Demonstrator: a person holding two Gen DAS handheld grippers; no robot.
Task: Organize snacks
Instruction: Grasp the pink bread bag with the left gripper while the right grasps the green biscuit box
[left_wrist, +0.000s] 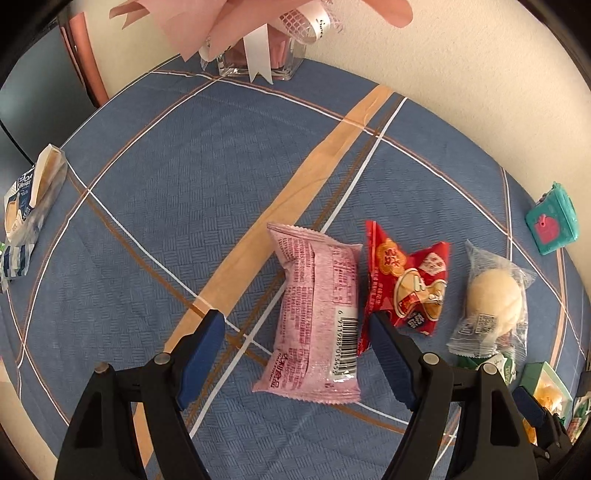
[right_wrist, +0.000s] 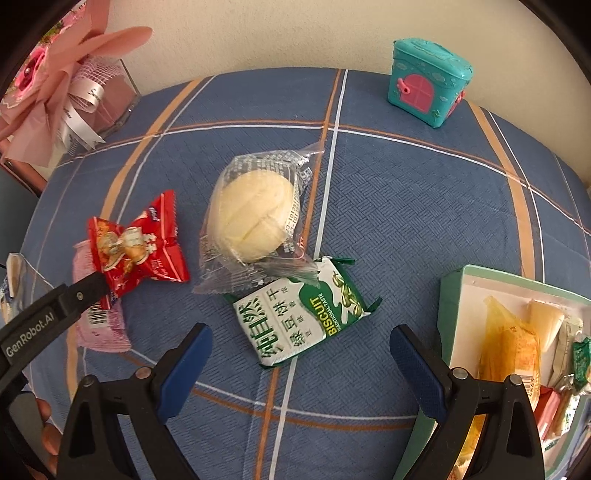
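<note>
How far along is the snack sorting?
Partly done: the green box already holds several snacks. In hand: nothing; the left claw is open around the pink packet, the right claw open near the biscuit pack. Left: those two, the red packet and the bun.

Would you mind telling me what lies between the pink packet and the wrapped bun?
The red packet, seen in the left wrist view, touching the pink packet and apart from the bun.

Left gripper (right_wrist: 99, 286) arm is covering much of pink packet (right_wrist: 99, 325); snack box (right_wrist: 452, 295) is running off frame's right edge; bun wrapper (right_wrist: 255, 218) is overlapping biscuit pack (right_wrist: 295, 321).
</note>
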